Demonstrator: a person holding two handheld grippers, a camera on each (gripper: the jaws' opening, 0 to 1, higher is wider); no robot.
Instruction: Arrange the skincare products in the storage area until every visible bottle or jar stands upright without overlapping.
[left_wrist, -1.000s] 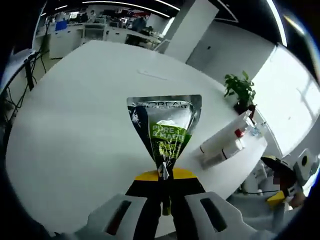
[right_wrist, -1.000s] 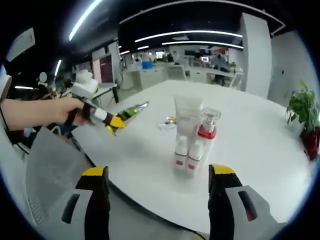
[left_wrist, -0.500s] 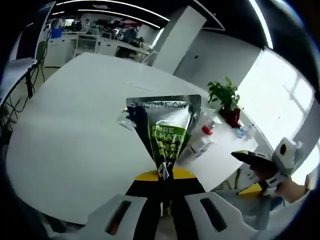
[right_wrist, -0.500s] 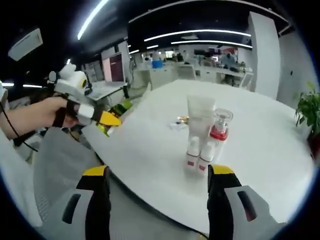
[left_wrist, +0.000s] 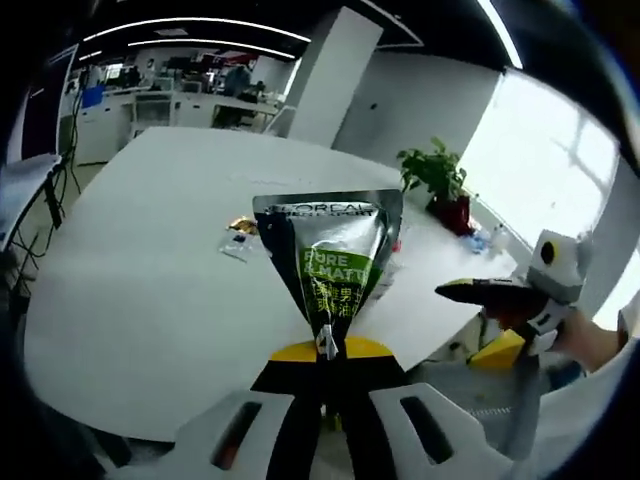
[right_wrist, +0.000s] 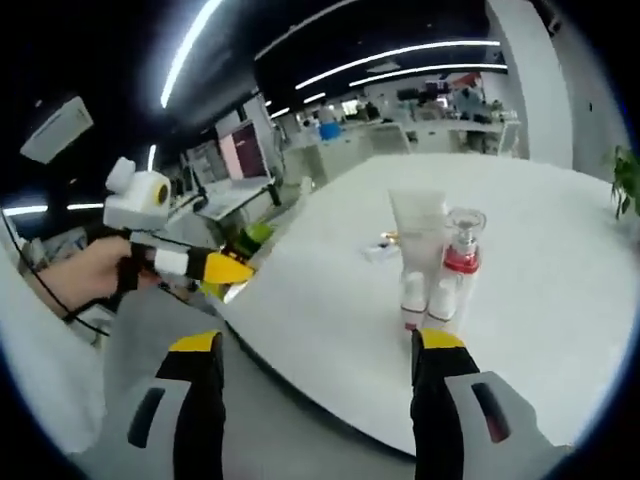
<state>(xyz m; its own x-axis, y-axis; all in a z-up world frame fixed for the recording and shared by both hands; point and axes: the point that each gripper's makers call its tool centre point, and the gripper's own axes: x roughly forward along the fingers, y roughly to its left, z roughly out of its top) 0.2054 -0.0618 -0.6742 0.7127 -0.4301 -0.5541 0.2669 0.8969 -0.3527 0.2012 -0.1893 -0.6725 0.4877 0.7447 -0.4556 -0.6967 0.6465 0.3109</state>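
My left gripper (left_wrist: 328, 352) is shut on the narrow end of a silver and green tube (left_wrist: 330, 260), which fans out wide end up in front of the camera. In the right gripper view that left gripper (right_wrist: 215, 268) is held by a hand just off the table's left edge, a bit of the green tube (right_wrist: 250, 237) showing behind it. An upright white tube (right_wrist: 420, 232), a clear bottle with a red collar (right_wrist: 462, 245) and two small white bottles (right_wrist: 412, 298) stand close together on the white table (right_wrist: 330, 300). My right gripper (right_wrist: 315, 350) is open and short of them.
Small sachets (left_wrist: 240, 238) lie on the table (left_wrist: 150, 260) beyond the cluster. A potted plant (left_wrist: 432, 172) stands at the far edge. My right gripper (left_wrist: 500, 293) and its hand enter the left gripper view from the right. A grey chair (right_wrist: 150, 330) sits below the table edge.
The left gripper, still holding the tube, has drawn back from above the table to beyond its edge. The right gripper has come into the left gripper view. The bottles have not moved.
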